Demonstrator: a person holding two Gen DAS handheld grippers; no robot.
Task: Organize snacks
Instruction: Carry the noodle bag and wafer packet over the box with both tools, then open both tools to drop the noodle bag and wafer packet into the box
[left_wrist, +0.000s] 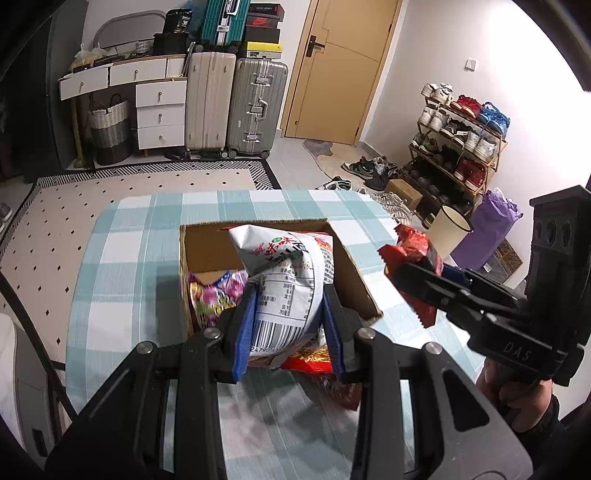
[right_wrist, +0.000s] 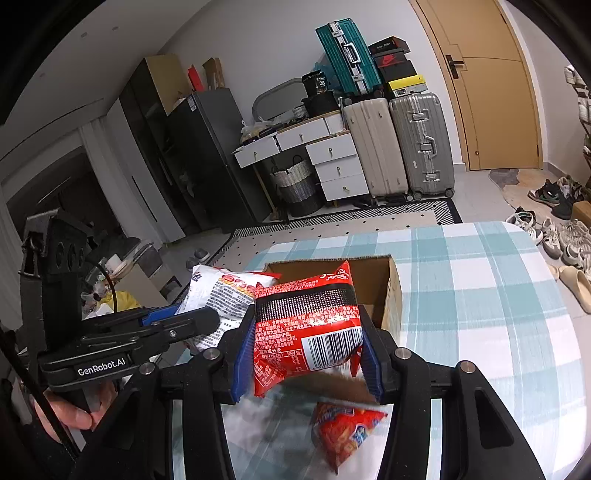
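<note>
My left gripper (left_wrist: 290, 325) is shut on a white snack bag (left_wrist: 286, 280) with a barcode, held up in front of an open cardboard box (left_wrist: 354, 273) on the checked tablecloth. A purple snack packet (left_wrist: 214, 299) lies inside the box. My right gripper (right_wrist: 306, 350) is shut on a red snack bag (right_wrist: 306, 325) with a barcode, lifted near the same box (right_wrist: 388, 291). In the left wrist view the right gripper (left_wrist: 413, 273) shows at the right with the red bag (left_wrist: 413, 247). The left gripper (right_wrist: 199, 317) with the white bag (right_wrist: 221, 291) shows at the left of the right wrist view.
Another red snack bag (right_wrist: 343, 432) lies on the tablecloth (right_wrist: 480, 314) near me, also seen under the left gripper as a red bag (left_wrist: 332, 376). Beyond the table are a rug, suitcases (left_wrist: 255, 107), white drawers, a shoe rack (left_wrist: 458, 140) and a door.
</note>
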